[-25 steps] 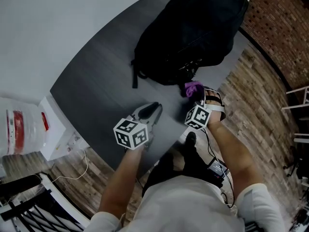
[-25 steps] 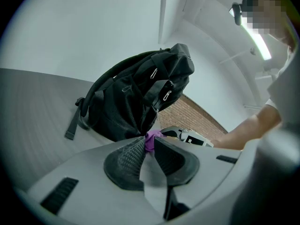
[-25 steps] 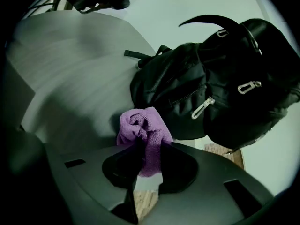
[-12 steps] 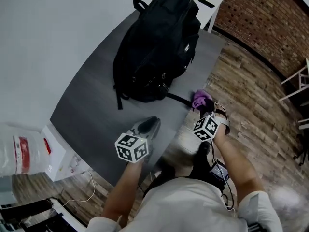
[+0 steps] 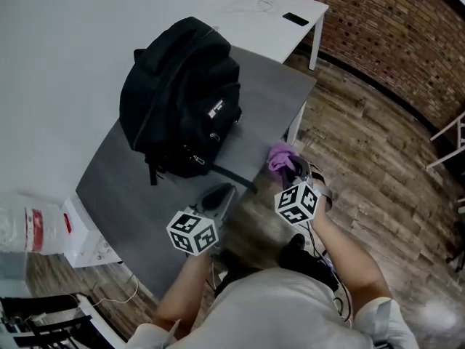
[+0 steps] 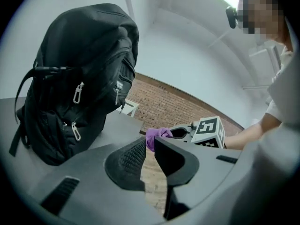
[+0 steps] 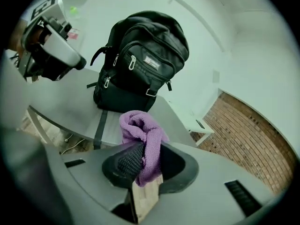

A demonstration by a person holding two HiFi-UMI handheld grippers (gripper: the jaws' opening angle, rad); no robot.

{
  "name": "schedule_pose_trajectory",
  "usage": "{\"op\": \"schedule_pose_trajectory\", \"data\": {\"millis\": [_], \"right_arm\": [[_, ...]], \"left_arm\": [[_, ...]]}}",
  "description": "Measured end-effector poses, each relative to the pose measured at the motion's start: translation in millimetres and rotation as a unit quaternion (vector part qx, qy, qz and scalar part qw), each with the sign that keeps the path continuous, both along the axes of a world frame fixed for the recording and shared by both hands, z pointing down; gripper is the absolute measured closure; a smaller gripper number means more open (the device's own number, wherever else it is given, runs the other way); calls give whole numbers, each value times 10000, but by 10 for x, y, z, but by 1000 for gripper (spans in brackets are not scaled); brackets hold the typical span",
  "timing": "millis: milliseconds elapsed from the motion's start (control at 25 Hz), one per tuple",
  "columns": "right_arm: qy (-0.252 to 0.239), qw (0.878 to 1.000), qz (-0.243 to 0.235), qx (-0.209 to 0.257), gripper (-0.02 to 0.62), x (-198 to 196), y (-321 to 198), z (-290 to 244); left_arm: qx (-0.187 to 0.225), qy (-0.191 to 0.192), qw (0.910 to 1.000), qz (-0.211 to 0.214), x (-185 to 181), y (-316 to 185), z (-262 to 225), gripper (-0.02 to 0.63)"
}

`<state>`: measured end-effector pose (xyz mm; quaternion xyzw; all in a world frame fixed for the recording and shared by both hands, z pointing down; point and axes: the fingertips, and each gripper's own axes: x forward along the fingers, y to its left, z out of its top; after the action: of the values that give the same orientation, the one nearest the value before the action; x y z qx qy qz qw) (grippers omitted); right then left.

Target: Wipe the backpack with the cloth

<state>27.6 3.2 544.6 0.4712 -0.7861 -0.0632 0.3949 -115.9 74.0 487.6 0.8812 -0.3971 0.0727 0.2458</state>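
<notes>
Backpack [image 5: 182, 97] now farther, at 11 o'clock; right gripper [image 7: 148, 156] grasps cloth [image 7: 139, 125], left gripper [image 6: 148, 146] slightly apart, empty: wiping seems paused

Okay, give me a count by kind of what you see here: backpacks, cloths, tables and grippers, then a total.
Black fabric backpack: 1
Purple terry cloth: 1
Tables: 2 (dark grey table, white table)
Grippers: 2 (left gripper, right gripper)
Total: 6

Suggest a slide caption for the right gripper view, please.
Right gripper holding a purple cloth, facing the black backpack upright on the grey table.
</notes>
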Motion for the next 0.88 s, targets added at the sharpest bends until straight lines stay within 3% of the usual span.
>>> {"op": "schedule_pose_trajectory", "data": {"millis": [360, 680, 880], "right_arm": [[-1028, 9929, -498, 323, 514, 682, -427, -712], [-2135, 9737, -759, 247, 514, 680, -1135, -1110], [-2703, 9579, -965, 73, 514, 694, -1810, -1369]], "left_arm": [[350, -82, 9978, -561, 834, -336, -439, 565], [806, 16, 9901, -1151, 870, -1087, -701, 565], [864, 199, 9881, -1260, 1015, -1723, -680, 565]]}}
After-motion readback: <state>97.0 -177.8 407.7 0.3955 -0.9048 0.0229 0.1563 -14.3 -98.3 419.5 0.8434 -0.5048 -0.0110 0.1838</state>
